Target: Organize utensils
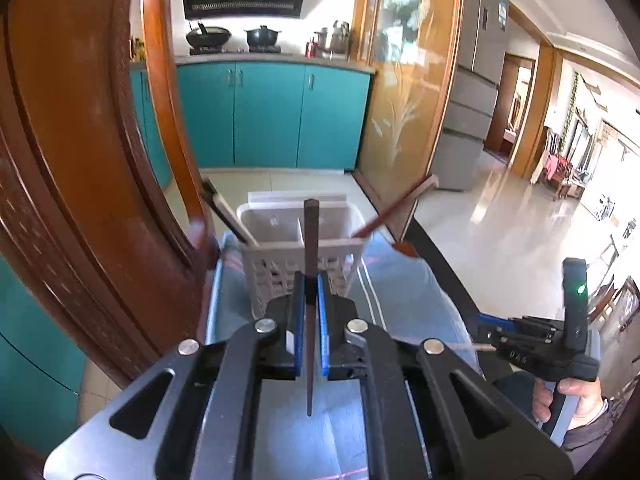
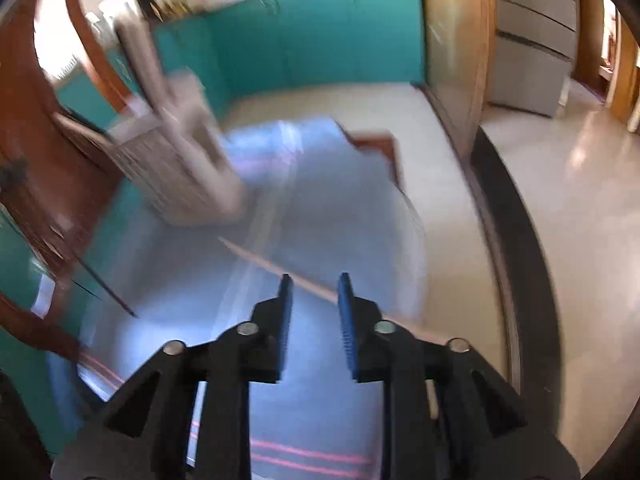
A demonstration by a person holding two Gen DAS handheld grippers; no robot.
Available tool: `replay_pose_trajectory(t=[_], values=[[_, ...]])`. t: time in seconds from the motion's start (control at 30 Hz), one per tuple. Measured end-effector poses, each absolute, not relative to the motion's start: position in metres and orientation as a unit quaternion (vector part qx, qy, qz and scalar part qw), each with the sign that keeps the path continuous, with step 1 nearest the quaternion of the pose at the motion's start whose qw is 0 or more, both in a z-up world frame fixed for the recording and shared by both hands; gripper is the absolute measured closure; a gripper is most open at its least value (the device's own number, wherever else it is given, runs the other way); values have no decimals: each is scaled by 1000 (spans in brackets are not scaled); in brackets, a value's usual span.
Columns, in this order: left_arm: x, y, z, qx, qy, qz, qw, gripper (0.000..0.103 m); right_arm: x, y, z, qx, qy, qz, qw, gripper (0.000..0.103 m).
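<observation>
While clamped on a dark chopstick (image 1: 311, 280), left hand-held gripper (image 1: 309, 300); right hand-held gripper (image 2: 312, 292) parted, empty.

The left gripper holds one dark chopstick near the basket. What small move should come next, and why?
Probably carry the left gripper forward until the dark chopstick hangs over the white utensil basket: the stick is clamped upright just short of its near wall.

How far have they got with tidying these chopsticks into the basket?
Partly done. Two sticks already lean in the white basket: a dark one at its left end, a reddish one at its right. The left gripper is shut on a dark brown chopstick in front of the basket. Left to do: the open right gripper hangs over a light chopstick lying on the blue cloth.
</observation>
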State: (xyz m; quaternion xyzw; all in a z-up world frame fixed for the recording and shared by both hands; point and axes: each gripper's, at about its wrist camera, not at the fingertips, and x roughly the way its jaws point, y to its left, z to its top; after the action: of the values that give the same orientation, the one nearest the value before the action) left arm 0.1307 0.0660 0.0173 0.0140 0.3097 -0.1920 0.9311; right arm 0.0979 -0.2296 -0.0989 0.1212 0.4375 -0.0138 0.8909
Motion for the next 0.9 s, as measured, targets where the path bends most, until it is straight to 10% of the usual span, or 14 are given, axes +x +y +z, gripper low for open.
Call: replay_pose_trajectory(t=[0.13,0.33,0.6,0.9], values=[[132,59,5,10,322,-197,926,96,78,-264,-124,217,455,-10,864,67],[126,47,2,27,316,-194,928,96,71,-259,-117,56,461,-79,882,66],[124,48,2,22,315,-184,931,96,16,-351,-180,464,386,-40,796,52],[114,37,3,41,310,-179,933,96,43,-353,-206,541,336,-44,770,46]])
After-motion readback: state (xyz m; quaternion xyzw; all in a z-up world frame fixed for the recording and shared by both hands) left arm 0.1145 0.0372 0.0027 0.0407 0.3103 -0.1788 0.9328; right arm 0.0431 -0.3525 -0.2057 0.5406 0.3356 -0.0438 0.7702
